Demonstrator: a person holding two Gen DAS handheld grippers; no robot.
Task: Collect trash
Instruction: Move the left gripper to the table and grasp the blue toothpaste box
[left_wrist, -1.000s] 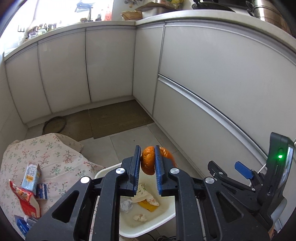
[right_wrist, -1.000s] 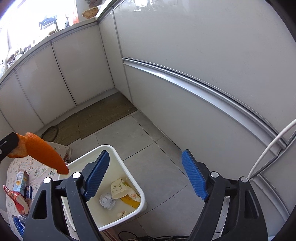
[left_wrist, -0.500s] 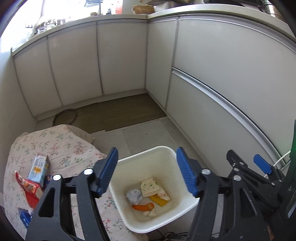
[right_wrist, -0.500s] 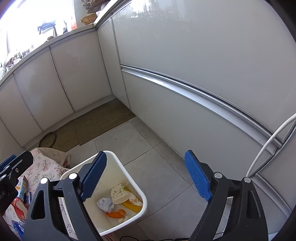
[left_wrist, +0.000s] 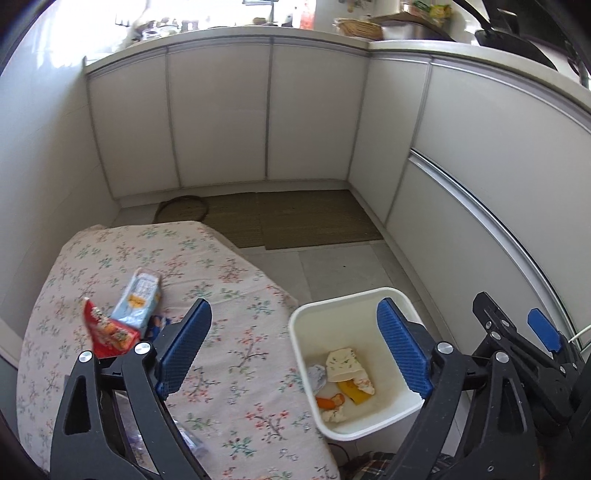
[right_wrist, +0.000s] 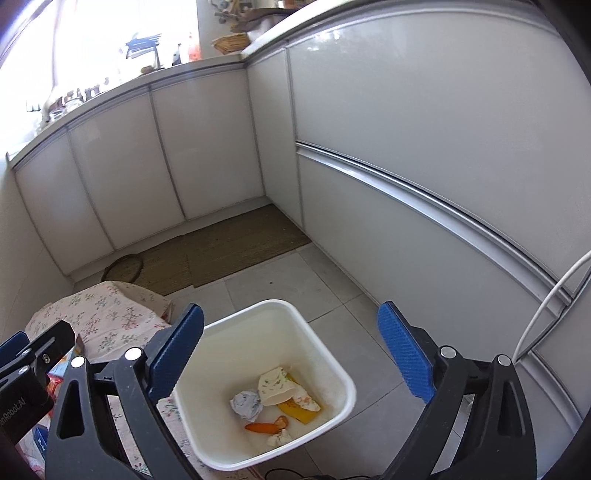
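A white bin (left_wrist: 295, 325) stands on the floor beside a low table with a floral cloth (left_wrist: 221, 295). In it lie an orange peel (left_wrist: 327, 402), a paper cup (left_wrist: 343, 365), a crumpled wrapper and a yellow scrap. The bin also shows in the right wrist view (right_wrist: 332, 354) with the peel (right_wrist: 262, 427). My left gripper (left_wrist: 293, 350) is open and empty, above the table edge and the bin. My right gripper (right_wrist: 290, 354) is open and empty above the bin. A light blue carton (left_wrist: 138, 299) and a red snack bag (left_wrist: 109, 334) lie on the cloth.
White cabinets (left_wrist: 221, 118) line the back and right. A brown mat (left_wrist: 295, 218) lies on the tiled floor. A white cable (right_wrist: 546, 306) hangs at the right. More packets lie at the table's near left edge, partly hidden by my left gripper.
My left gripper opened and let go of the orange peel, which now lies in the bin. It then swung left toward the table. The right gripper stayed open over the bin.
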